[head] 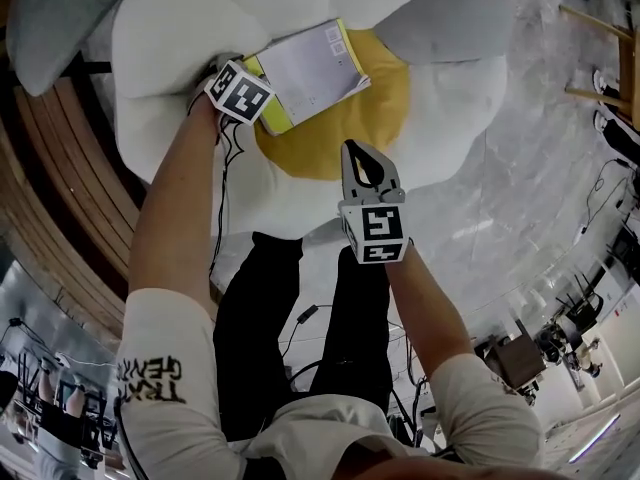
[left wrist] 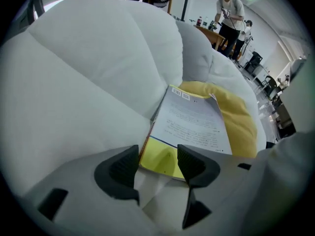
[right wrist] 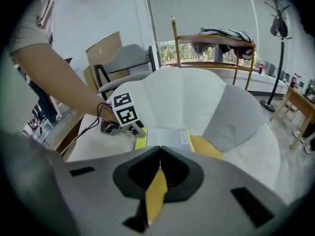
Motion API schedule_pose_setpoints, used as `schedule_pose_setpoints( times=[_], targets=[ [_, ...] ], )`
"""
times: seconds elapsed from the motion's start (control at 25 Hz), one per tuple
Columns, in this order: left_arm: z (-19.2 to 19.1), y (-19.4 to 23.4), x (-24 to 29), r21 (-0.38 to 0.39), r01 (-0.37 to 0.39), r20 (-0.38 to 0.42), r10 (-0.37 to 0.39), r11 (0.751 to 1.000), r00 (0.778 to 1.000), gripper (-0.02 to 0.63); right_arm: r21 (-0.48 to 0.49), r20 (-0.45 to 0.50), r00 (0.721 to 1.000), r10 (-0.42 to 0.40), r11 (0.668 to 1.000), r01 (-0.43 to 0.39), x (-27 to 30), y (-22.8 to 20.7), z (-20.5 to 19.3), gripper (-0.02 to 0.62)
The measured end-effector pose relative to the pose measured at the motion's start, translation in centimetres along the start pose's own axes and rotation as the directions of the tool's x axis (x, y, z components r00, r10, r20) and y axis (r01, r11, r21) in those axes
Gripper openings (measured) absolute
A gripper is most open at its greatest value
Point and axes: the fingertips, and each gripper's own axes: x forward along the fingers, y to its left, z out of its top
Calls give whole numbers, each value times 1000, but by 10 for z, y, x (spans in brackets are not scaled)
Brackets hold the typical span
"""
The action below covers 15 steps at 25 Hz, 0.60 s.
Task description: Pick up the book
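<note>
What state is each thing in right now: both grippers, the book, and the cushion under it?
left gripper: open, the book's yellow corner showing between its jaws, pads not pressing on it.
right gripper: shut, empty, held clear of the book.
book: closed, lying on the cushion, not yet lifted.
flower cushion: bears the book, which lies partly on its yellow centre and partly on a white petal.

Open-plan lab: standing person [left wrist: 229, 14], desk [left wrist: 209, 35], coat stand [right wrist: 278, 18], polished floor [head: 500, 168].
</note>
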Motion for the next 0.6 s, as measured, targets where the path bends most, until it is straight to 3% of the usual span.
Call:
schedule_pose_setpoints(
  times=[0.12,0.4,0.6],
  targets=[
    [-1,4,6,-38,-17,-9,17,999,1000,267,10,-8,1000,-13,1000,13,-3,-4,-8,26],
    [-6,6,16,-18,-24,-44,24,1000,999,278,3,-7,1000,8,1000,-8,0,6,-12,26],
    [-14,-13,6,70,102,-96,-95,992,991,276,6,4,1000,20,1000,-20,-1,14,-6,26]
  ],
)
